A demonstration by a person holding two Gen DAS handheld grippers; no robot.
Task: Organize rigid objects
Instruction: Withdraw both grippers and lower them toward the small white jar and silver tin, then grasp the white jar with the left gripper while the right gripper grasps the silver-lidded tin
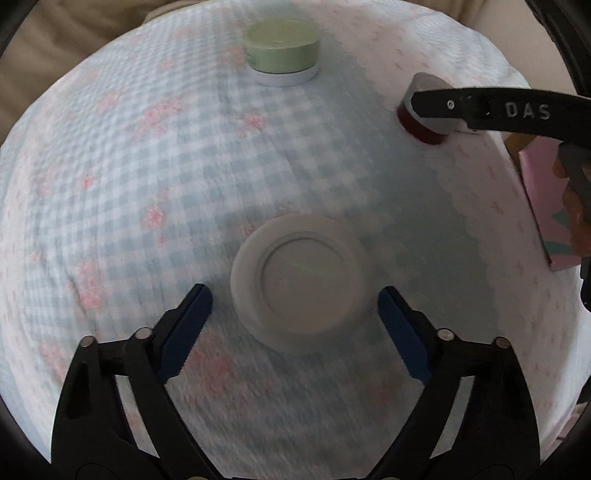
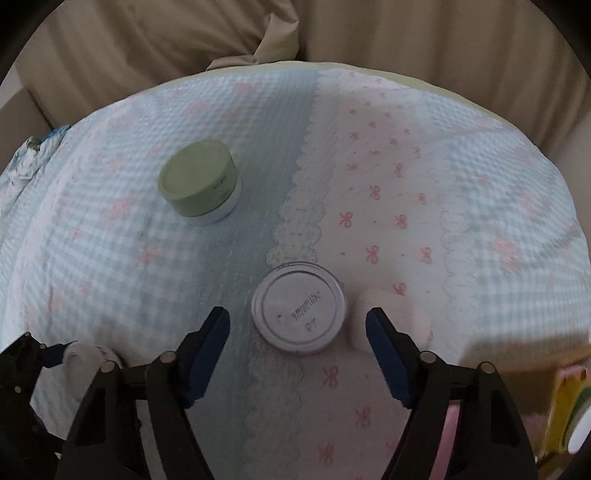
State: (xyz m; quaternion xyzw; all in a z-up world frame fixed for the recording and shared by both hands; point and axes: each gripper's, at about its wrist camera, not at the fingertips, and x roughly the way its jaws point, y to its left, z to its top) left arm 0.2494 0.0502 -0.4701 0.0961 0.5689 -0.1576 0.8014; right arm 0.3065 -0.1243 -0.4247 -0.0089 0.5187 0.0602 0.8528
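A white round jar (image 1: 300, 286) lies on the patterned bedcloth (image 1: 147, 177) between the blue pads of my open left gripper (image 1: 295, 301), untouched. A green-lidded jar (image 1: 281, 51) stands farther back; it also shows in the right wrist view (image 2: 199, 186). My open right gripper (image 2: 297, 325) straddles a grey-lidded can (image 2: 299, 312) without touching it. The same can (image 1: 421, 110), dark red at its side, shows in the left wrist view beside the right gripper's black finger (image 1: 480, 107). A small white object (image 2: 391, 319) lies just right of the can.
A pink box (image 1: 546, 206) sits at the right edge of the bed. A yellow box (image 2: 565, 406) is at the lower right. Beige fabric (image 2: 295, 33) rises behind the bed. The left gripper with the white jar (image 2: 88, 356) shows at the lower left.
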